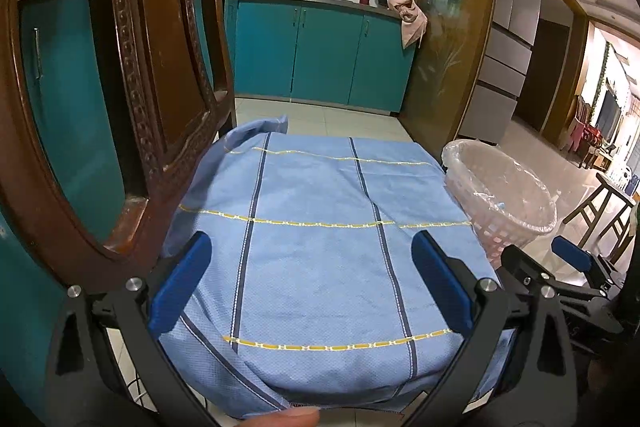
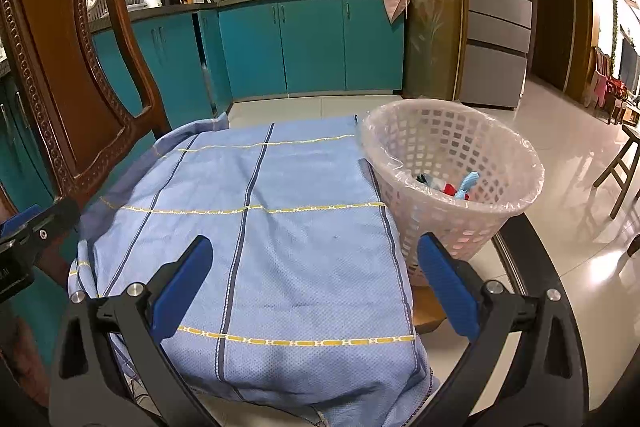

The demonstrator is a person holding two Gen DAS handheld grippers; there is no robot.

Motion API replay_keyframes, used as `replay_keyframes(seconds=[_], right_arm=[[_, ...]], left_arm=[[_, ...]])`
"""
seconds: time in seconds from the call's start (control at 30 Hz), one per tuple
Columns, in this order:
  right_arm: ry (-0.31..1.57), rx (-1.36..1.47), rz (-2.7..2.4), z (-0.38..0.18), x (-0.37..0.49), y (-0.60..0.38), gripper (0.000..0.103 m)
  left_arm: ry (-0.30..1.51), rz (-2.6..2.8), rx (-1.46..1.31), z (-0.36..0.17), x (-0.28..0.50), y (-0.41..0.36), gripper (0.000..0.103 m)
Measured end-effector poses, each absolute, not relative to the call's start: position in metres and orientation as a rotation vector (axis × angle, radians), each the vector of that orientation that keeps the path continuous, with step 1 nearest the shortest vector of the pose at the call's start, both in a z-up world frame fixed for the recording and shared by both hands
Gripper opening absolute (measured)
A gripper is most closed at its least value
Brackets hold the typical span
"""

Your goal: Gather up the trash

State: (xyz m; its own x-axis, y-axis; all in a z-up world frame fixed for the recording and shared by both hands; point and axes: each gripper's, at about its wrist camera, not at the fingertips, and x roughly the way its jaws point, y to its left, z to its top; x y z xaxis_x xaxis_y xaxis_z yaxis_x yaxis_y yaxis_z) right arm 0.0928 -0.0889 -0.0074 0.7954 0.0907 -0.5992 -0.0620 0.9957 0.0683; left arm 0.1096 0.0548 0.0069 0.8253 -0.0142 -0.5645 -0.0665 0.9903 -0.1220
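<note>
A white plastic trash basket [image 2: 452, 163] lined with a clear bag stands on the floor to the right of a chair seat covered by a blue striped cloth [image 2: 256, 227]. Several colourful pieces of trash [image 2: 456, 187] lie inside it. The basket also shows in the left wrist view [image 1: 500, 195], as does the cloth [image 1: 320, 227]. My left gripper [image 1: 312, 247] is open and empty over the cloth. My right gripper [image 2: 316, 251] is open and empty over the cloth, its right finger next to the basket. No loose trash shows on the cloth.
A carved wooden chair back [image 2: 68, 67] rises at the left and fills the left of the left wrist view [image 1: 132, 87]. Teal kitchen cabinets [image 2: 304, 43] stand behind. A wooden stool [image 2: 624, 163] stands far right on the glossy tile floor [image 2: 568, 155].
</note>
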Motion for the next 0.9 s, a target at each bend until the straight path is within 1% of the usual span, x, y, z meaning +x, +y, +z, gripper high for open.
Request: replay_keyframes(seconds=[0.9], right_arm=[[0.647, 0.050, 0.085, -0.0073, 0.0928, -0.0877, 0.100]], left_arm=[[0.608, 0.011, -0.134, 0.0084, 0.1066, 0.0505, 0.100]])
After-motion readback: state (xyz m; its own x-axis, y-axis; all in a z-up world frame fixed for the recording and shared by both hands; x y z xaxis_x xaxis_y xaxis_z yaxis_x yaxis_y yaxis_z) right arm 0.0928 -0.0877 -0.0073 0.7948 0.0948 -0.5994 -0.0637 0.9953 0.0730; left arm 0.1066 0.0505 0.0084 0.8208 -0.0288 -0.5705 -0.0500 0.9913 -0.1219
